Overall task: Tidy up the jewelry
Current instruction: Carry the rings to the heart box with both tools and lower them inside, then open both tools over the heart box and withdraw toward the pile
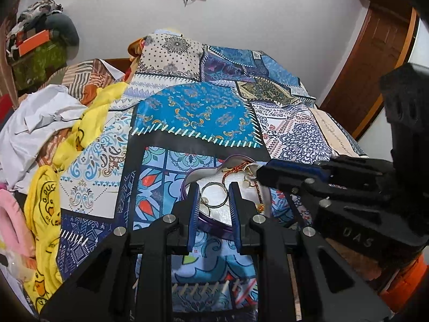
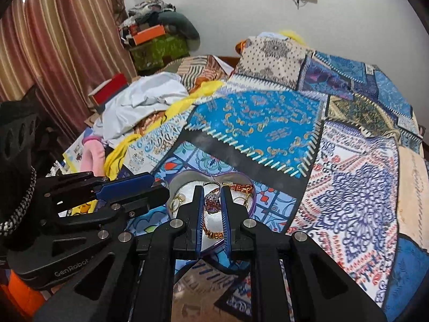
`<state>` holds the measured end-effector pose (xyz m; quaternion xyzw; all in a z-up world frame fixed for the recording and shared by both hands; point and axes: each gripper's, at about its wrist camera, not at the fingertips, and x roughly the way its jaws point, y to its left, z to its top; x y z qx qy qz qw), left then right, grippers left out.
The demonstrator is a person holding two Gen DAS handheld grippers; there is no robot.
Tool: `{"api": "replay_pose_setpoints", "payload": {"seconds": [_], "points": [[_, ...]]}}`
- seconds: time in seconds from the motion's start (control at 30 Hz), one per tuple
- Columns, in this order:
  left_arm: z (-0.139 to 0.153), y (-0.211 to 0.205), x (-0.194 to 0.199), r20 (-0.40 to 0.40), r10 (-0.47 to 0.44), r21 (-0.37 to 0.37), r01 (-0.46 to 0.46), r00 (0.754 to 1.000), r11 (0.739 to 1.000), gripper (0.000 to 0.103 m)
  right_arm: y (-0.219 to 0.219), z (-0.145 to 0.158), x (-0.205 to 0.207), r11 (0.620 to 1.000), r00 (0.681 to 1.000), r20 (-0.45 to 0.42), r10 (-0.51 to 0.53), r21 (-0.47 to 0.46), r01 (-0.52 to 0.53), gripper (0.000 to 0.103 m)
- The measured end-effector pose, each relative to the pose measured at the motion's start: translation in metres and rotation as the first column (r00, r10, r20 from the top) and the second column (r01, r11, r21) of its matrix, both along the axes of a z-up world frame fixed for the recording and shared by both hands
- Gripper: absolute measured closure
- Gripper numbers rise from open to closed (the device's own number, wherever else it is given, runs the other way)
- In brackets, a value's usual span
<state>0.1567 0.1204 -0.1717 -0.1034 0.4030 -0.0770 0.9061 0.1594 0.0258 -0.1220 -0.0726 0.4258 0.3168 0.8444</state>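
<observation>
A purple heart-shaped jewelry box with a white lining lies on the patchwork bedspread. Inside lie a gold bangle, earrings and a red-gold chain. My left gripper hovers over the box with its jaws partly open around the bangle, not clearly pinching it. My right gripper is narrowly closed on a ring with a purple stone, just above the lining. Each gripper shows from the side in the other's view, the left and the right.
The patchwork bedspread covers the bed. A heap of white and yellow clothes lies left of the box. Striped curtains hang at the left, a wooden door stands at the right.
</observation>
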Motion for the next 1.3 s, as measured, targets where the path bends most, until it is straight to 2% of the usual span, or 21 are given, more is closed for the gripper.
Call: {"api": "replay_pose_setpoints", "payload": {"seconds": [0.33, 0.7, 1.07, 1.23, 1.3], "points": [[-0.011, 0.003, 0.016, -0.016, -0.017, -0.024, 0.017, 1.000, 1.000, 0.082, 0.008, -0.024, 0.012, 0.999, 0.998, -0.063, 0.000, -0.041, -0.003, 0.092], [-0.005, 0.001, 0.013, -0.005, -0.019, -0.021, 0.019, 1.000, 1.000, 0.082, 0.009, -0.026, 0.010, 0.998, 0.997, -0.080, 0.009, -0.066, -0.014, 0.092], [0.025, -0.005, -0.001, 0.035, 0.004, 0.016, -0.005, 0.999, 1.000, 0.082, -0.007, 0.006, -0.002, 0.998, 1.000, -0.016, -0.011, -0.055, 0.010, 0.087], [0.043, -0.018, -0.010, 0.072, -0.002, 0.050, -0.002, 0.997, 0.999, 0.072, -0.028, 0.026, -0.007, 0.998, 0.998, 0.024, -0.050, -0.032, 0.051, 0.084], [0.050, -0.024, -0.013, 0.085, -0.007, 0.060, 0.002, 0.996, 0.998, 0.066, -0.037, 0.033, -0.010, 0.997, 0.997, 0.045, -0.068, -0.029, 0.069, 0.077]]}}
